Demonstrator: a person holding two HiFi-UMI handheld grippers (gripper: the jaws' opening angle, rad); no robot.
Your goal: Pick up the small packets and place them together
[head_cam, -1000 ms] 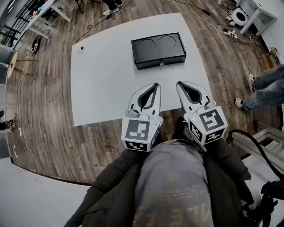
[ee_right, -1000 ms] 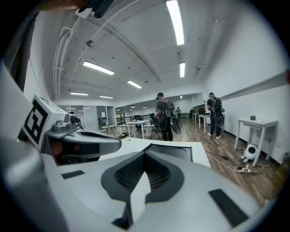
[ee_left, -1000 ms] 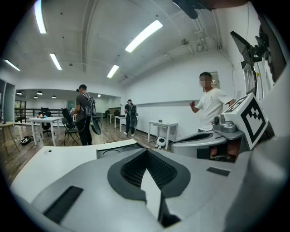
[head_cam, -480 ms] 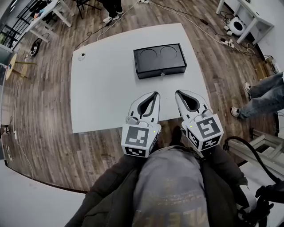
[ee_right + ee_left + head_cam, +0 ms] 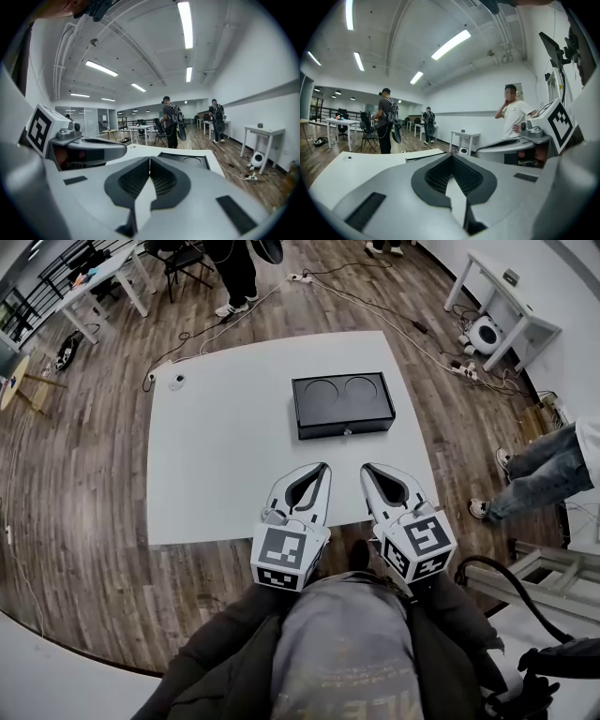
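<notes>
- I am looking down on a white surface (image 5: 216, 456) that is standing on a wood floor (image 5: 84, 502).
- A black box (image 5: 343, 405) with two round hollows in its top is lying on the far right part of the surface, well ahead of both tools.
- A small pale thing (image 5: 176, 381) is sitting near the far left corner of the surface. It is too small for me to tell what it is.
- Cables (image 5: 403, 320) are trailing over the floor beyond the surface, toward a white side table (image 5: 502, 282) in the far right corner.
- A person in jeans (image 5: 534, 470) is standing off to the right of the surface, and another person in dark trousers (image 5: 234, 263) is standing past its far edge beside a chair (image 5: 183, 259).
- I am holding the left gripper (image 5: 324, 468) over the near edge of the surface. Its jaws are pressing together, tip against tip, and pinching nothing.
- The right gripper (image 5: 367, 468) is hanging just beside it, the two tips near each other but apart. Its jaws are also pressing together and gripping nothing. Its own view is looking along them at the black box.
- I am not finding the small packets in any view, so I cannot tell where they are lying or how they look.
</notes>
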